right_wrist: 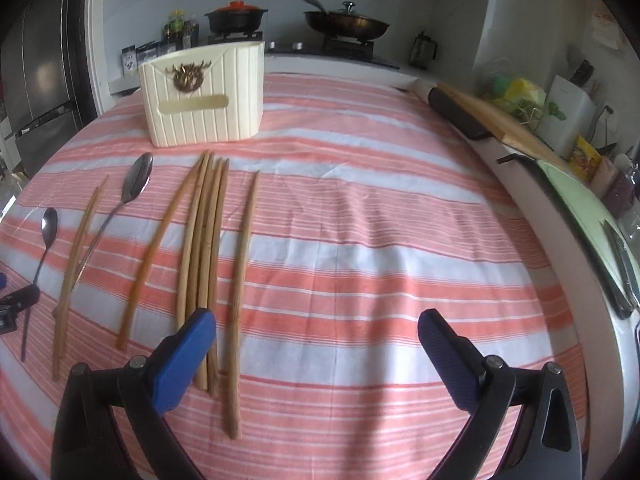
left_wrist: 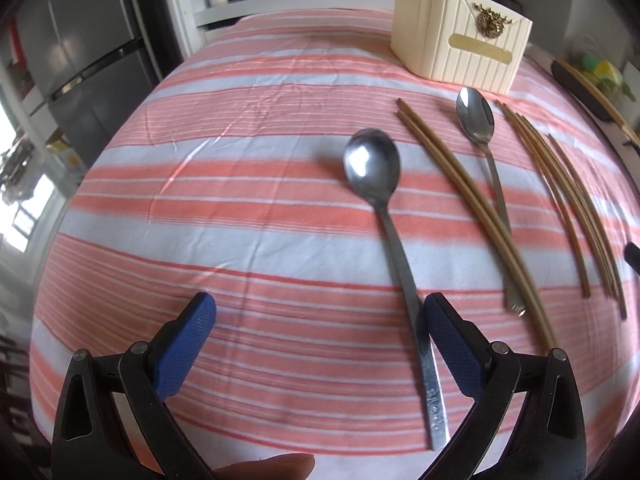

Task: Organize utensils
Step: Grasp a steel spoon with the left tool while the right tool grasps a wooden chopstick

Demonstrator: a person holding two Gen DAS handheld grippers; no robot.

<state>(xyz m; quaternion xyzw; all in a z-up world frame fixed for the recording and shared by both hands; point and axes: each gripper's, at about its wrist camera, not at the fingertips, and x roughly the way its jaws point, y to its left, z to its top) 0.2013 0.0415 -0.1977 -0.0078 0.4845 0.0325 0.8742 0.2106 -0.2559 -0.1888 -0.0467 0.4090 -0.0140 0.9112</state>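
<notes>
Left wrist view first: my left gripper (left_wrist: 320, 308) stands wide, blue pads (left_wrist: 182, 350) far apart and holding nothing. A fingertip (left_wrist: 276, 468) of the person's hand shows at the bottom edge. The near spoon (left_wrist: 394, 256) lies on the striped cloth (left_wrist: 200, 200) with its handle running between my fingers, close against the right pad; its long axis goes away from me, leaning slightly left, bowl at the far end. Just right of it a pair of chopsticks (left_wrist: 472, 208) lies on a diagonal, tips toward the cream holder (left_wrist: 460, 50). The second spoon (left_wrist: 486, 168) lies beyond, bowl toward the holder, its handle passing under or against that pair; I cannot tell which. Further right a bundle of chopsticks (left_wrist: 568, 208) fans out, roughly parallel, also pointing toward the holder.

On the right wrist view my right gripper (right_wrist: 318, 322) is likewise spread wide and empty, above the cloth (right_wrist: 360, 240). Its left pad (right_wrist: 180, 360) sits over the near ends of the grouped chopsticks (right_wrist: 204, 240), which run lengthwise away from me toward the holder (right_wrist: 204, 96). One single chopstick (right_wrist: 244, 280) lies just right of the group, another (right_wrist: 156, 248) left of it, slightly apart. Further left are the larger spoon (right_wrist: 136, 188), bowl toward the holder, the chopstick pair (right_wrist: 76, 256), and the small-looking spoon (right_wrist: 44, 256) near my left gripper's tip (right_wrist: 18, 300). The holder stands upright at the far side, well apart from both grippers.
</notes>
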